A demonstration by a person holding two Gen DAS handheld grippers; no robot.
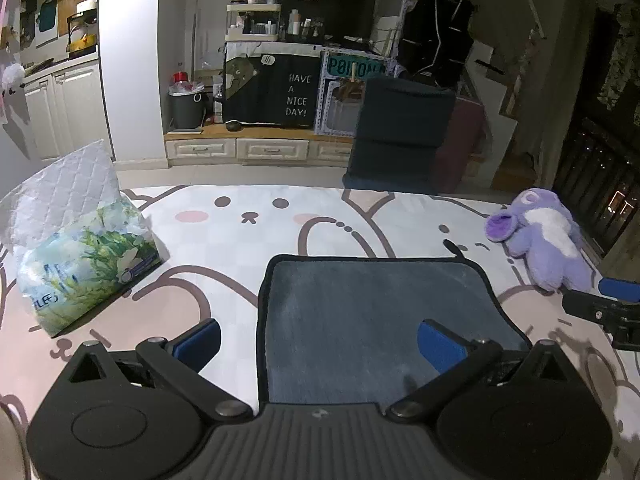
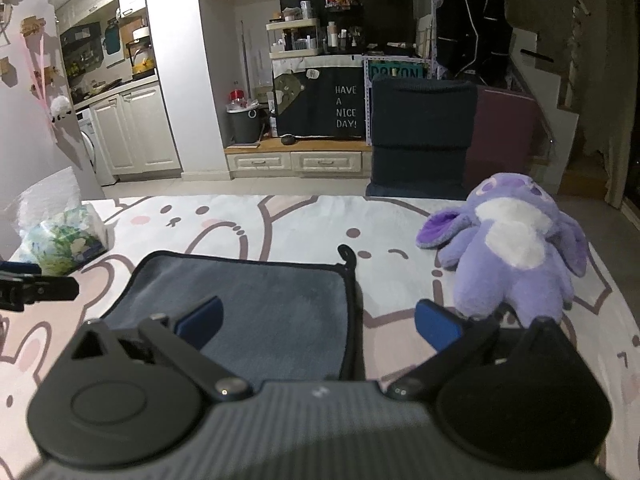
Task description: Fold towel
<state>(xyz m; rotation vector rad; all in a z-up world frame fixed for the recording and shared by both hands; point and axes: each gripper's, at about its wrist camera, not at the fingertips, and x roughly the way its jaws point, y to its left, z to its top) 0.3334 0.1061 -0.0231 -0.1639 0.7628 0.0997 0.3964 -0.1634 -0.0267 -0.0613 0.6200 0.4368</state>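
Observation:
A grey-blue towel (image 1: 372,312) with a dark hem lies flat on the cartoon-print table cover; it also shows in the right wrist view (image 2: 256,300). My left gripper (image 1: 320,340) is open and empty, its jaws straddling the towel's near left edge. My right gripper (image 2: 320,320) is open and empty, its jaws straddling the towel's near right edge. The right gripper's tip (image 1: 608,304) shows at the right edge of the left wrist view. The left gripper's tip (image 2: 36,288) shows at the left edge of the right wrist view.
A purple plush toy (image 2: 516,248) lies right of the towel, close to my right gripper. A floral tissue pack (image 1: 88,268) and a quilted white cushion (image 1: 60,196) sit at the left. A dark chair (image 1: 400,132) stands beyond the table's far edge.

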